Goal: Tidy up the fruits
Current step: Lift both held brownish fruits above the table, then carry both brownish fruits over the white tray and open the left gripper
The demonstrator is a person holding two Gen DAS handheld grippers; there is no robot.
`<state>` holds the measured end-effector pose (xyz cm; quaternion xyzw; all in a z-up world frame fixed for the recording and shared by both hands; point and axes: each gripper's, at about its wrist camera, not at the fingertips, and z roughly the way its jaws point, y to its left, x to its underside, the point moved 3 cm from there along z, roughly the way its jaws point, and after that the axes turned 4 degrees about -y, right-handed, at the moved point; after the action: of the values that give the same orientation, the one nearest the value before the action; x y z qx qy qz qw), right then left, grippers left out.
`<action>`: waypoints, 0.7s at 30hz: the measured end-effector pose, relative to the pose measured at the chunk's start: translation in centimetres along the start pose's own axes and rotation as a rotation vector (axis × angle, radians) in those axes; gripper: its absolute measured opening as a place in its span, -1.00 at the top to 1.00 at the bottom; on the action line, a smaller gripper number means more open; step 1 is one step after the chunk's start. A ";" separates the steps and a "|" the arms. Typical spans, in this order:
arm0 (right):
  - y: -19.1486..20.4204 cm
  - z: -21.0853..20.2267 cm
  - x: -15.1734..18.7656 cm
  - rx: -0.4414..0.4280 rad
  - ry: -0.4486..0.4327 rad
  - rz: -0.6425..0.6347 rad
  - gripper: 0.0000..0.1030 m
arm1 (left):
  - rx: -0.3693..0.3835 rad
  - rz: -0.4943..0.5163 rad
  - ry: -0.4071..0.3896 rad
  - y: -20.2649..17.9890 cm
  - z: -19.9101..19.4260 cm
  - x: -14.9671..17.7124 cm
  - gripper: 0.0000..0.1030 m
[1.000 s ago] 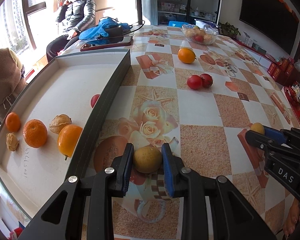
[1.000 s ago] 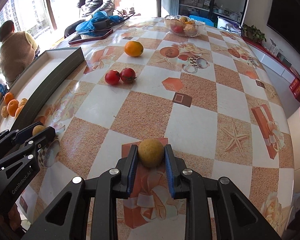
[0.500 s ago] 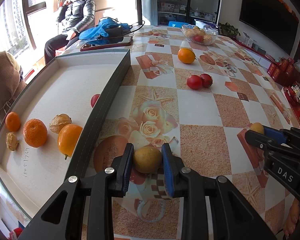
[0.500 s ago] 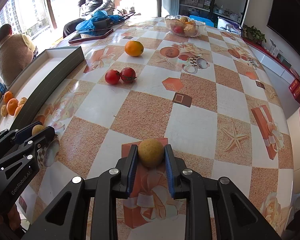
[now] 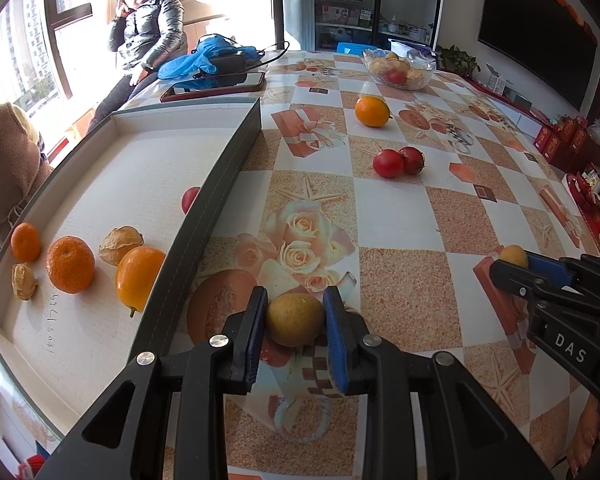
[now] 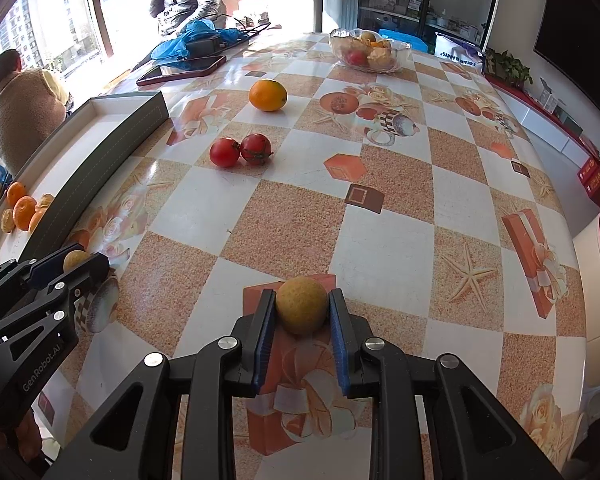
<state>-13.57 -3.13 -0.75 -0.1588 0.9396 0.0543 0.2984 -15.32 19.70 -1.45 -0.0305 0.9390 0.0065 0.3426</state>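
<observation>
Patterned table [image 5: 400, 216]: round yellow-brown fruit [image 5: 295, 319], no discernible long axis.

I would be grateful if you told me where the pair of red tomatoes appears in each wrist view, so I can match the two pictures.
Left wrist view: the tomatoes lie right of centre in the upper half, touching each other.
Right wrist view: the tomatoes lie left of centre in the upper half.
Shared landmark: the loose orange on the table just beyond them, with the glass bowl farther back.
</observation>
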 end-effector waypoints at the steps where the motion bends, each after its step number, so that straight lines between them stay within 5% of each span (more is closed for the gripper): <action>1: 0.0 0.0 0.0 0.000 0.000 -0.001 0.48 | 0.000 0.000 0.000 0.0 0.0 0.0 0.39; 12: -0.1 -0.1 0.2 -0.003 0.007 0.006 0.48 | 0.015 -0.007 0.008 -0.1 -0.2 0.2 0.39; 21: -0.6 -0.4 -0.2 -0.038 0.039 0.054 0.48 | 0.112 -0.068 0.022 0.4 -1.5 -0.2 0.39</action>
<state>-13.48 -3.76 -0.31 -0.1401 0.9479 0.0772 0.2756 -16.21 20.10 -0.18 -0.0432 0.9400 -0.0581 0.3333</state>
